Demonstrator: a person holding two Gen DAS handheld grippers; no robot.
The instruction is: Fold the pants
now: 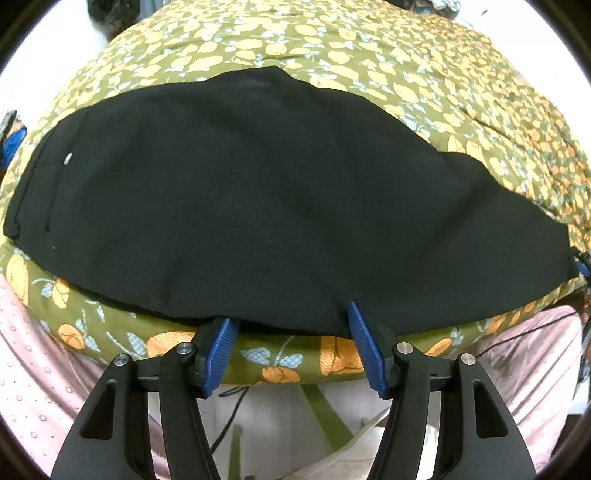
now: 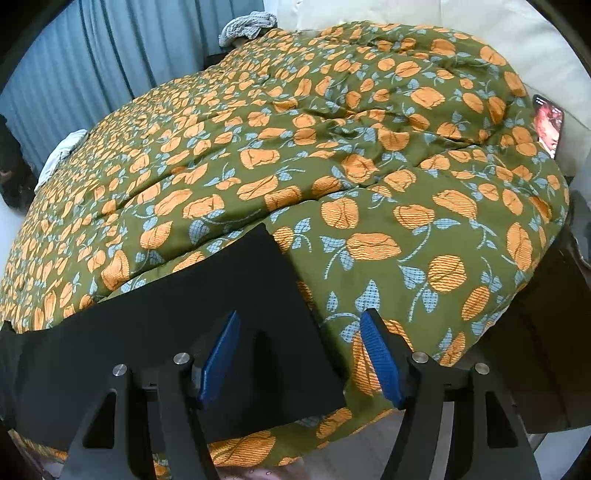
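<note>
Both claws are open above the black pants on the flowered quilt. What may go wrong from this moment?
1. The quilt is soft and lumpy, so the laid pants may slide or wrinkle.
2. The pants lie near the quilt's front edge; the near hem could slip off.
3. The left claw and right claw hang close over the fabric, so a pad may snag it or pinch the quilt too.

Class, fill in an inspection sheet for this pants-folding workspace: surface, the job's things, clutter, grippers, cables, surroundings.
Surface: floral quilt on a bed, rumpled.
Job's things: black pants lying flat along the quilt's near edge.
Clutter: phone at the quilt's far right edge; grey cloth at the far end.
Grippers: left gripper open at the pants' near edge; right gripper open over the pants' end, pads not pressing.
Cables: thin dark cable on pink fabric below the bed.
Surroundings: blue curtain.
</note>
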